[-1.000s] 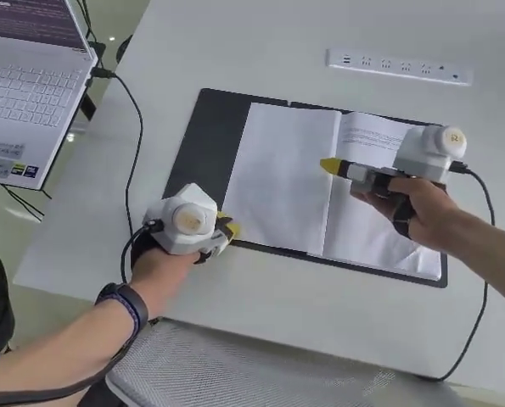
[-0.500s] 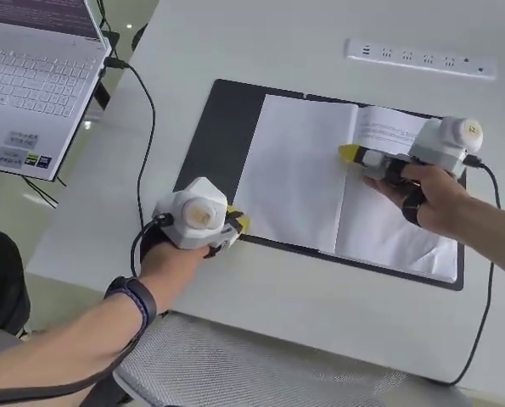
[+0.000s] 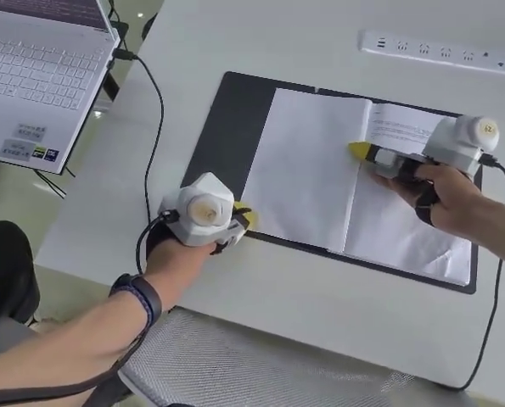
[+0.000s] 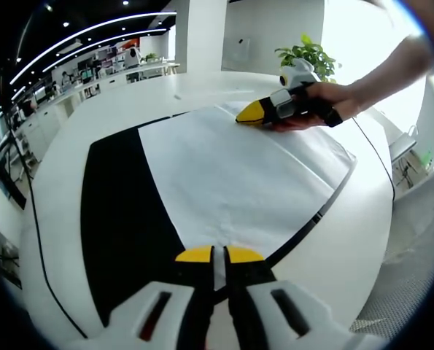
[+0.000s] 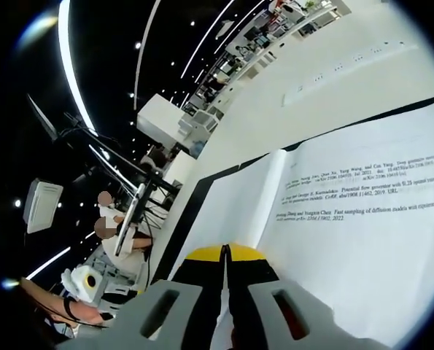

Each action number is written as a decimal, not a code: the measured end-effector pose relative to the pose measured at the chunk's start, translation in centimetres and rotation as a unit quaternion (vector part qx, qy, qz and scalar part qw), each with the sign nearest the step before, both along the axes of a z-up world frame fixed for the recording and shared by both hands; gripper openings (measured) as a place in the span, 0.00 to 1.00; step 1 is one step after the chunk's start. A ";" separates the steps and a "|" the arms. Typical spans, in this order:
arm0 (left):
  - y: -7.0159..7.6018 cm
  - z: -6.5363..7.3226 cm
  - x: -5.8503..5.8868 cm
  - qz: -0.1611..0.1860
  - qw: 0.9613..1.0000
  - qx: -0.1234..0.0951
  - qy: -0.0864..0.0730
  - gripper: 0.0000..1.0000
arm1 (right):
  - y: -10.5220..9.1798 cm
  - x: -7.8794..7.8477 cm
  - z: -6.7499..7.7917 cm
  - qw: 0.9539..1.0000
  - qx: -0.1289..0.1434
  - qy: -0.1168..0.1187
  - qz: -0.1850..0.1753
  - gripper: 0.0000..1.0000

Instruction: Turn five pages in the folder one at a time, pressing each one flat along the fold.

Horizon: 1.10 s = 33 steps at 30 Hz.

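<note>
The black folder (image 3: 227,127) lies open on the white table. A blank white page (image 3: 307,165) is on its left half and a page with printed text (image 3: 405,225) on its right. My right gripper (image 3: 358,150) is shut, its yellow tips resting on the fold between the two pages; in the right gripper view the tips (image 5: 225,253) sit on that fold beside the text page (image 5: 362,219). My left gripper (image 3: 245,219) is shut at the blank page's near left corner, on the folder's front edge. The left gripper view shows its tips (image 4: 218,255) together there, with the right gripper (image 4: 249,111) across the page (image 4: 231,175).
A laptop (image 3: 40,93) stands at the far left with a black cable (image 3: 154,110) running along the table to my left hand. A white power strip (image 3: 439,51) lies behind the folder. A grey mesh chair seat (image 3: 260,365) is below the table's front edge.
The head camera has shifted, so the folder sits further right and higher in the picture. Both grippers keep their places on the folder, the right one still on the fold.
</note>
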State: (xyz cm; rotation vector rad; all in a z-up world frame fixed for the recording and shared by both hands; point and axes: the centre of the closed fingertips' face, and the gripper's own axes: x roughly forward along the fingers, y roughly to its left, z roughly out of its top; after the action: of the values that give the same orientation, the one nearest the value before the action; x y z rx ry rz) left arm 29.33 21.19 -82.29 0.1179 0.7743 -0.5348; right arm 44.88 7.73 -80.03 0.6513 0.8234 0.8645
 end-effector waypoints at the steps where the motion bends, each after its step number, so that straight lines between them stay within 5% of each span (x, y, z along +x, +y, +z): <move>1: 0.0 0.0 0.0 0.000 1.000 0.000 0.000 0.03 | -0.1 1.5 -0.4 1.000 0.002 0.002 -0.006 0.00; 12: 0.2 0.1 0.1 0.005 1.000 -0.004 0.002 0.01 | -0.3 5.2 -0.5 0.993 0.053 0.035 -0.097 0.00; 29: 0.1 0.1 -0.1 0.006 1.000 -0.005 0.001 0.02 | -1.4 10.2 -1.1 0.987 0.044 0.046 -0.150 0.00; 31: 0.2 0.1 0.0 0.008 1.000 -0.005 0.001 0.01 | -1.5 10.3 -1.1 0.984 0.047 0.056 -0.165 0.00; 33: 0.2 0.1 0.0 0.009 1.000 -0.006 0.003 0.01 | -1.4 10.1 -1.0 0.985 0.042 0.048 -0.158 0.00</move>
State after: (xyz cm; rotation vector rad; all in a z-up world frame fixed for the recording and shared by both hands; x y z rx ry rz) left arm 29.30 21.37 -82.15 0.0982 0.7768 -0.5240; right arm 54.96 6.35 -81.01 0.8778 0.7473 0.5846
